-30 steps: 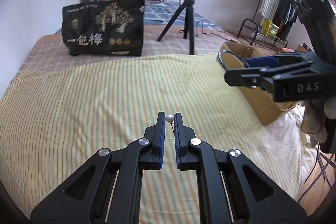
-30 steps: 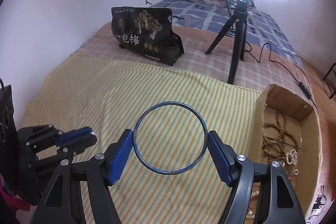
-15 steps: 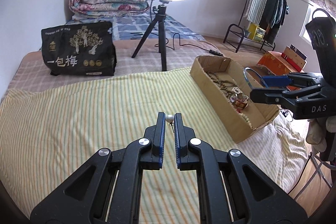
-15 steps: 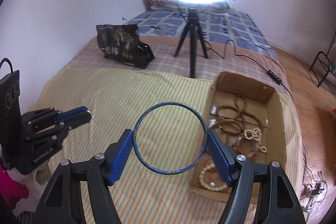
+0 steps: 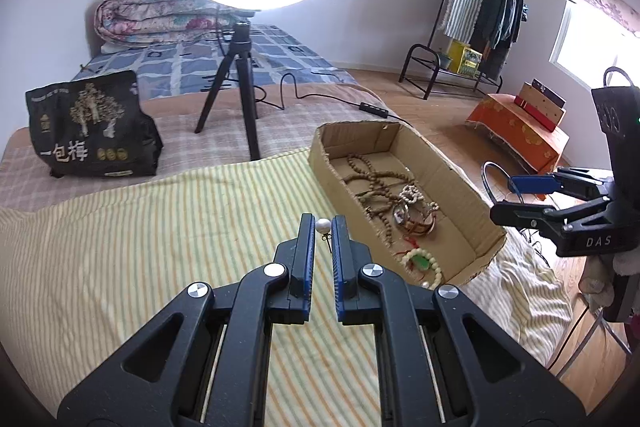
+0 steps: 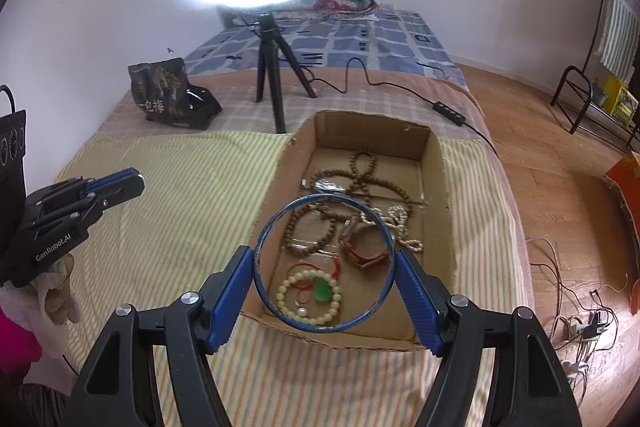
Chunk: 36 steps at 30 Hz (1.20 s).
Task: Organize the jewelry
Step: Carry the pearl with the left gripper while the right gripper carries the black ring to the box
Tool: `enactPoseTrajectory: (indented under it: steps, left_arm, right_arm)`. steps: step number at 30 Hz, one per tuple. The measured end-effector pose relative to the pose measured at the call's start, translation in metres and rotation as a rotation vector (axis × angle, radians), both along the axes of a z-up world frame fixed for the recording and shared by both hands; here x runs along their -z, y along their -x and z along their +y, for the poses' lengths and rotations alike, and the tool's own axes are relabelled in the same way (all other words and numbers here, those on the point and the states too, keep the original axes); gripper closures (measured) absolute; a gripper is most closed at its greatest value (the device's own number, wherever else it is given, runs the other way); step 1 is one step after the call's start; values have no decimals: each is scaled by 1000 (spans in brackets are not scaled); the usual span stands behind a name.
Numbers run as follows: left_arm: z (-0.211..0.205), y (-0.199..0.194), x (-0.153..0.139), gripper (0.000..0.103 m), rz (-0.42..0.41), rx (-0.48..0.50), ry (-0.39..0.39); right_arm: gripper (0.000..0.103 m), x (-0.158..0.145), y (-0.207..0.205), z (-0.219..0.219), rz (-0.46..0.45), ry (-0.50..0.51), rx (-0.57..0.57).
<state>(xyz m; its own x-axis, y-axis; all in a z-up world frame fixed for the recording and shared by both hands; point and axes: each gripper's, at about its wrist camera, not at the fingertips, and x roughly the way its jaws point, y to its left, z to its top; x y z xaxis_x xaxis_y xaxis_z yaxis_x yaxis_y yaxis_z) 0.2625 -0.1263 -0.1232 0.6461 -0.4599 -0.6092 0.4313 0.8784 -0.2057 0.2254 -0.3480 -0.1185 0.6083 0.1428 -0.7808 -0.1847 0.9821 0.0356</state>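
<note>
Pearl earring (image 5: 323, 225), post pointing down, sits clamped in left tongs (image 5: 323, 227) at frame centre; right tongs (image 6: 325, 263) clamp a blue bangle (image 6: 325, 261) above the cardboard box (image 6: 436, 187).

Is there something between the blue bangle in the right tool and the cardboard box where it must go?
Nothing visible blocks it. The right tool holds the blue bangle above the open-topped cardboard box. Only jewelry already inside, such as the pale bead bracelet, appears beneath it.
</note>
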Motion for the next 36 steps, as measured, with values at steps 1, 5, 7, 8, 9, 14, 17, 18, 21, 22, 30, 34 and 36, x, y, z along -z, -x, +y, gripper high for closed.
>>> enactPoseTrajectory:
  steps: [1,5,7,8,9,14,17,18,21,22,30,34,36]
  left_arm:
    - [-5,-3,0,97,2,3,3]
    - [-22,-12,0,97,5,14,12]
    - [-30,-17,1,97,8,18,17]
    - [-35,-20,1,97,10,22,18]
    - [-39,-23,2,97,12,24,19]
    - [-59,-36,6,97,17,41,12]
    - [-72,-42,9,97,18,48,8]
    - [-75,-44,9,97,19,49,9]
    - [-86,-50,11,97,24,53,12]
    - [-89,-52,12,97,25,55,11]
    - [-107,-65,21,97,38,55,-5]
    - [-112,-71,23,97,42,53,-6]
    - [-113,-72,24,97,45,53,-6]
  right_arm:
    - [30,0,0,-3,-1,3,5]
    - [29,2,1,-18,-2,8,19]
    - [30,4,0,-24,0,10,26]
    - [30,5,-1,-27,1,9,29]
    - [30,6,-2,-29,2,8,32]
    - [29,15,-6,-38,11,1,40]
    - [29,21,-9,-39,18,-4,40]
    - [29,23,-9,-40,21,-5,40]
    - [29,29,-13,-44,29,-14,41]
    - [29,31,-14,-44,30,-14,42]
    - [29,38,-19,-50,30,-19,57]
    - [29,41,-21,-51,33,-21,63]
    - [29,43,-22,-51,37,-21,63]
